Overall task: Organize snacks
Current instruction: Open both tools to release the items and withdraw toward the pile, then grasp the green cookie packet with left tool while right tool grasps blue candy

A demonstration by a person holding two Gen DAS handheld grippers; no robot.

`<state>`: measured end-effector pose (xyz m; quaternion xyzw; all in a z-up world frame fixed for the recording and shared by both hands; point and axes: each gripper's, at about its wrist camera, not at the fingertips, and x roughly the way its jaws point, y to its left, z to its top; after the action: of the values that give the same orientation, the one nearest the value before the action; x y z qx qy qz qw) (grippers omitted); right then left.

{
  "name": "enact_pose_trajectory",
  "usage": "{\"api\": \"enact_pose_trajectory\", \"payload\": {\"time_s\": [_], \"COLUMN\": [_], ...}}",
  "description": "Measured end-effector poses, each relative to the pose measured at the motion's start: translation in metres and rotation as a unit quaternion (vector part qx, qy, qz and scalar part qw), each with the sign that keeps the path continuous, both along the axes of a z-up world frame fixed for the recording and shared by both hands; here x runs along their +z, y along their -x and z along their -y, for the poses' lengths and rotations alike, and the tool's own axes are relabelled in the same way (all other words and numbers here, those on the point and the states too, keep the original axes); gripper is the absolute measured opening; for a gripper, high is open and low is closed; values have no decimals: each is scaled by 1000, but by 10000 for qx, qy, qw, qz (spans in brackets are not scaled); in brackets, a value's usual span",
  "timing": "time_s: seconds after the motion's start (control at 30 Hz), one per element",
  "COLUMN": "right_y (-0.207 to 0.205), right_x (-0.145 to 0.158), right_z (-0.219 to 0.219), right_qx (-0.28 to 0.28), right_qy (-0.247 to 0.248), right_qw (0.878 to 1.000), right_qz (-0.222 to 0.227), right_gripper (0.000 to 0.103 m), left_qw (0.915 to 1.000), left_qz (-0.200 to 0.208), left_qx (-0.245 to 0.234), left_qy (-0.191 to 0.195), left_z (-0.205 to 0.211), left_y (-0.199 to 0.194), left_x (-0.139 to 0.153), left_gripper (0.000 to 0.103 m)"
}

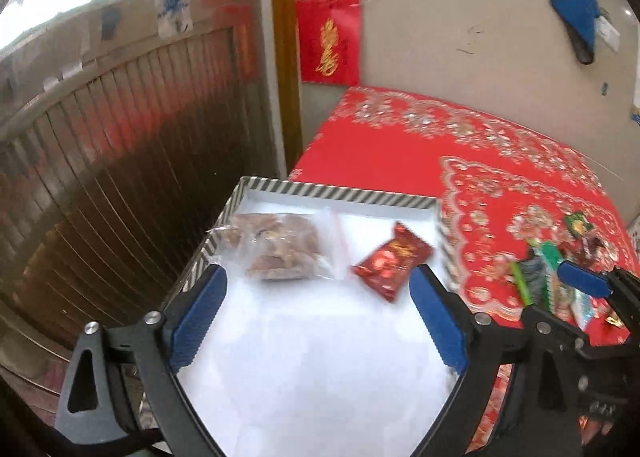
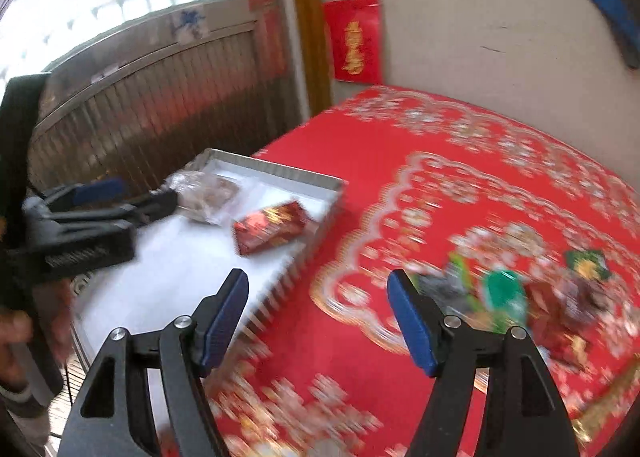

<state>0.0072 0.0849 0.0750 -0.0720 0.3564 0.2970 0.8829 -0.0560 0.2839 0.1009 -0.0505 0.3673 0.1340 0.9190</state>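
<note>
We held our left gripper [image 1: 316,309] with jaws wide apart, empty, above the white stripe-rimmed cardboard box [image 1: 340,193] containing a shiny red snack packet [image 1: 390,263]. Our right gripper [image 2: 318,321] also gaped, holding nothing, above the red patterned tablecloth [image 2: 360,161].

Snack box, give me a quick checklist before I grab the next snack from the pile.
1. Left gripper empty, jaws open: ok.
2. Right gripper empty, jaws open: ok.
3. Red packet lies inside the striped box: ok.
4. Clear bag fully inside the box: cannot tell, it sits at the rim.
5. Free space in the box: ok.
6. Loose snacks on the red tablecloth, each told apart: not ok, blurred.
</note>
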Motion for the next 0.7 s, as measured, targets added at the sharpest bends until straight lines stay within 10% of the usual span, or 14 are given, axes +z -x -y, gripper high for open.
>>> {"api": "enact_pose_trajectory", "payload": {"time_s": [0.7], "right_y": [15], "right_x": [-21], "right_z": [188], "right_qx": [-1599], "right_qy": [35], "right_qw": [9868], "right_qz": [-258], "right_gripper": [76], "left_qw": [9905], "left_qz": [-460], "left_qx": [-1237], "left_qy": [386], "left_z": [172], "left_y": [-26], "left_x": [-19], "left_gripper": [93]}}
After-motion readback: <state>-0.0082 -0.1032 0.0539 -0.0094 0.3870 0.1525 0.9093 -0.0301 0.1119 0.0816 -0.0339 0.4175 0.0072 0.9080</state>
